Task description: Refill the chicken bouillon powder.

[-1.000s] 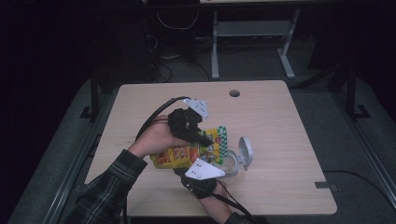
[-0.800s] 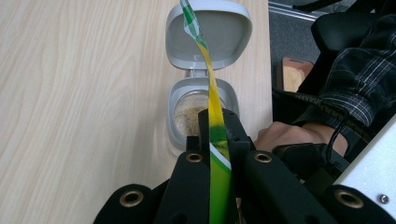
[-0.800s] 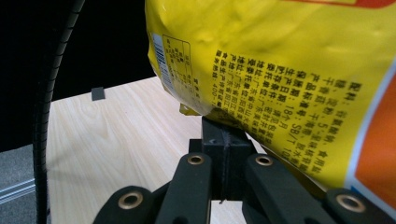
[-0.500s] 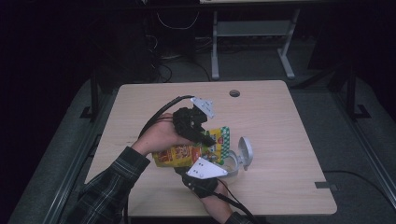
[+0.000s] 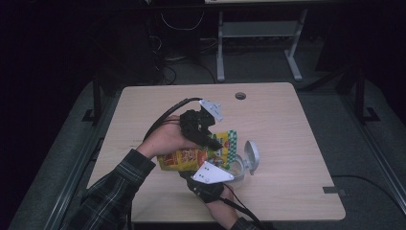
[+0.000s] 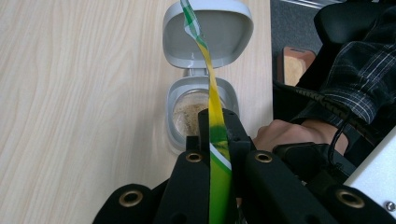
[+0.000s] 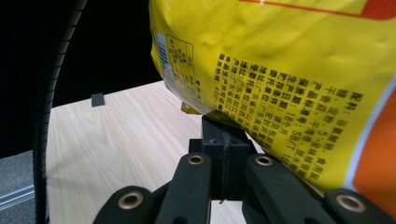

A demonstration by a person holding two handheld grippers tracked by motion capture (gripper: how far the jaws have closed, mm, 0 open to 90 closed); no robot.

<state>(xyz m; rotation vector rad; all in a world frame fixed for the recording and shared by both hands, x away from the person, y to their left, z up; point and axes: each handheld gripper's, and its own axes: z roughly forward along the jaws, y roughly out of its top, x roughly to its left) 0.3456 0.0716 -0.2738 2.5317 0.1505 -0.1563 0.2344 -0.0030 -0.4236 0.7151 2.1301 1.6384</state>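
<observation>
Step in hand: pouring. Yellow packet (image 5: 191, 157) held tilted at centre frame, mouth over the open grey tub (image 6: 201, 114), lid flipped back. Left gripper (image 6: 215, 122) clamped on the packet's green edge; right gripper (image 7: 224, 135) clamped on its bottom corner. Next, likely: raise the bottom end, keep the mouth above the tub.

overhead forward-down, two close views, shared bag (image 5: 191, 157)

From my left gripper (image 6: 218, 133) cam, the jaws are pinched tight on the yellow-green bag edge (image 6: 211, 100), right above an open grey container (image 6: 201, 112) with tan powder inside, lid (image 6: 222, 39) flipped back on the wooden table (image 6: 79, 102).
</observation>
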